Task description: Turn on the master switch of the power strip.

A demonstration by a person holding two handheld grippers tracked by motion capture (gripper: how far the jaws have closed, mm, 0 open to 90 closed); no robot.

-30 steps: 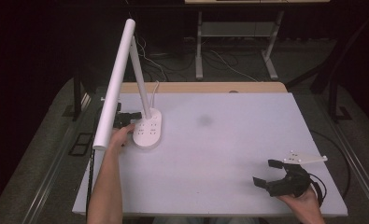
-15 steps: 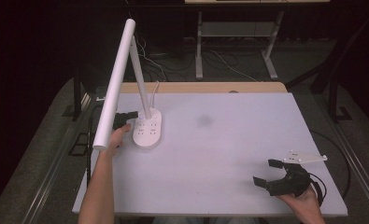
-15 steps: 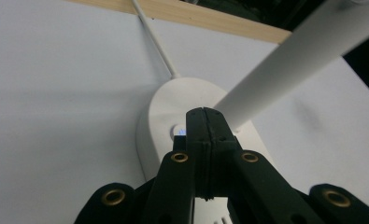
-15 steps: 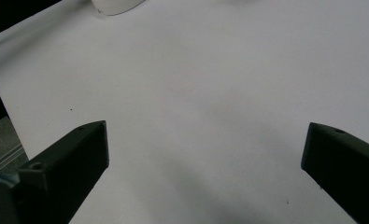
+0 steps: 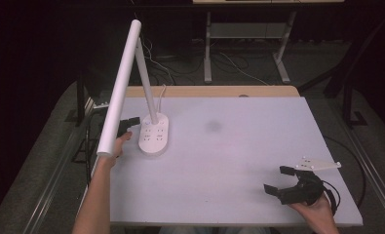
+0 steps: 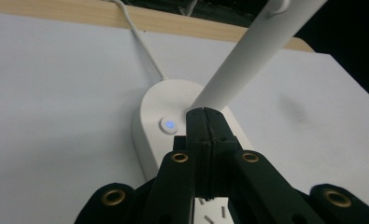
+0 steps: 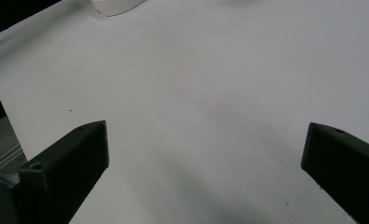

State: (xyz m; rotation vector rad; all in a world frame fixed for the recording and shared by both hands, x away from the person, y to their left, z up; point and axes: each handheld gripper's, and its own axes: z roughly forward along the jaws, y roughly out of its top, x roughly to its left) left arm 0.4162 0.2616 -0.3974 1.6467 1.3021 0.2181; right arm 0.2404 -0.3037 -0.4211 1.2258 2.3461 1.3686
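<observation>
A white desk lamp stands at the table's left, with its oval base (image 5: 154, 135), a slanted stem (image 5: 146, 80) and a long tube head (image 5: 120, 85). My left gripper (image 5: 130, 121) is at the base's left side, partly hidden under the tube head. In the left gripper view the left gripper (image 6: 204, 113) is shut with nothing between its jaws. Its tip hovers over the base (image 6: 154, 109), just right of a small round button (image 6: 169, 124) lit blue and in front of the stem (image 6: 247, 60). My right gripper (image 5: 275, 179) rests open near the front right corner, jaws wide apart (image 7: 205, 140) over bare table.
The white table top (image 5: 229, 161) has a wooden strip along its far edge (image 5: 219, 91). The lamp's white cable (image 6: 140, 42) runs off the back edge. A faint dark smudge (image 5: 212, 126) marks the middle. Metal frames and cables lie on the floor beyond.
The left gripper has shifted very slightly at the lamp base. The right gripper has not moved.
</observation>
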